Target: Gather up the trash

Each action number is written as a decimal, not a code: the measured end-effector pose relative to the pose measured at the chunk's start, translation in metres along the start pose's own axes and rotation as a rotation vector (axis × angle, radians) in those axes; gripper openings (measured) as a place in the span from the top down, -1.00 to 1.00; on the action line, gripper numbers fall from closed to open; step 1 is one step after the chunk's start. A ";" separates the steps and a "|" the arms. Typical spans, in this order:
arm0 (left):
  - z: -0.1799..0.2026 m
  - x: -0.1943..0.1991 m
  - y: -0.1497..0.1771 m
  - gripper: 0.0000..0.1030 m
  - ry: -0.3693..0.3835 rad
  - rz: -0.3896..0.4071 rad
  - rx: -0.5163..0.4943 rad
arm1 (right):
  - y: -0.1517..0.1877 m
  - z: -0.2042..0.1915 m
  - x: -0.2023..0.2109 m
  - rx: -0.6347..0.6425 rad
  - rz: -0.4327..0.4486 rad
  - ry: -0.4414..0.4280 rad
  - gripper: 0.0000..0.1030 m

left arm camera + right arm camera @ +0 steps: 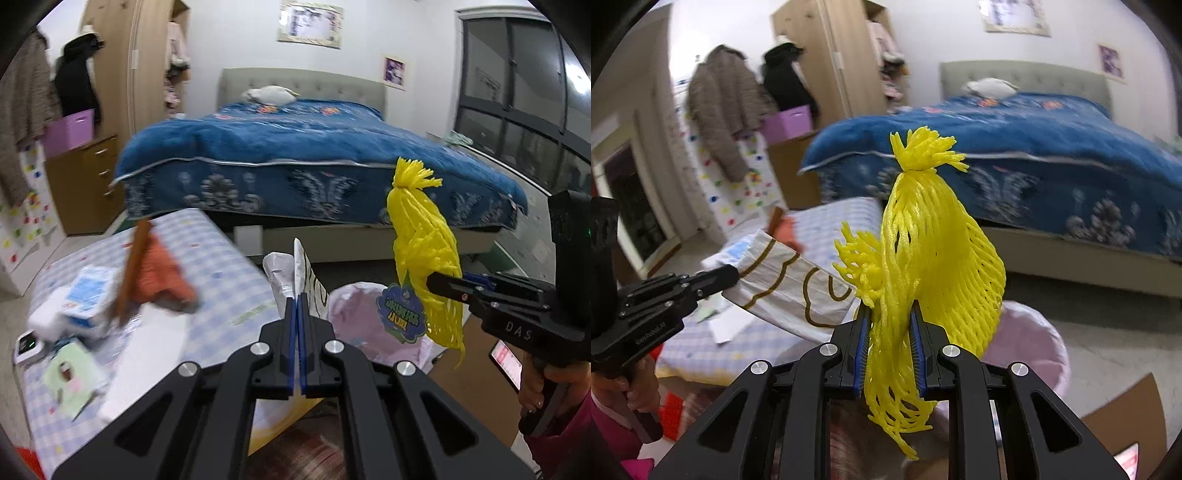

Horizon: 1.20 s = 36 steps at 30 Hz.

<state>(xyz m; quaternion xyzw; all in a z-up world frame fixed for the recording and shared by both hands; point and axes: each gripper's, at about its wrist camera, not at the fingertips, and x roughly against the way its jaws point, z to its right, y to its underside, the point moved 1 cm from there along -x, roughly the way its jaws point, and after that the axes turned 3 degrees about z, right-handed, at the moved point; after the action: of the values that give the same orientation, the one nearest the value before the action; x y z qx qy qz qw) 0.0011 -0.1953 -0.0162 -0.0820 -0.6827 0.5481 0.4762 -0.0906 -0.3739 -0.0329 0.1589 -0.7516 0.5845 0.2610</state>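
Nearest my left camera, the left gripper [297, 306] has its blue pads pressed together on a thin white wrapper [295, 273] with brown looping lines. The wrapper stands up out of the fingertips, edge-on to this lens. From the right camera I see its flat side: the left gripper [733, 275] pinches one end, and the wrapper [786, 284] stretches out toward the net.

My right gripper [889, 325] is clamped, jaws narrow, on a yellow foam net [923, 258]. The net bulges above the pads, its tied tuft on top, and loose strands hang below them. In the left view the right gripper [441, 284] comes in from the right, holding the net [424, 254] upright, with a green label [400, 314] dangling from it. A hand [535, 384] grips its handle at the right edge.

Below and beyond both grippers sits a bin lined with a pale pink bag [362, 317], its mouth open. In the left view the wrapper is just left of its rim and the net is above its right side; I cannot tell how high either hangs over it.

To the left a checked cloth [221, 266] covers a low surface with more litter: an orange rag [159, 273], a brown stick [131, 273] and a blue-and-white packet [86, 295], all blurred. A bed [314, 155] with a blue cover stands behind.
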 end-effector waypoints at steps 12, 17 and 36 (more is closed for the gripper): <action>0.068 -0.105 -0.011 1.00 0.103 -0.082 -0.085 | 0.034 0.093 -0.048 -0.144 -0.112 0.123 0.56; 0.077 -0.140 -0.008 0.82 0.119 -0.133 -0.074 | 0.042 0.114 -0.069 -0.182 -0.147 0.136 0.32; 0.010 -0.063 0.019 0.22 -0.026 -0.123 0.013 | 0.011 0.092 -0.019 -0.186 -0.048 0.208 0.09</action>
<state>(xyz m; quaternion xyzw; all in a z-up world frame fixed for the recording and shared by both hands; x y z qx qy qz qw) 0.0196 -0.2345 -0.0661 -0.0295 -0.6891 0.5233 0.5005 -0.1003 -0.4609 -0.0687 0.0903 -0.7673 0.5195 0.3650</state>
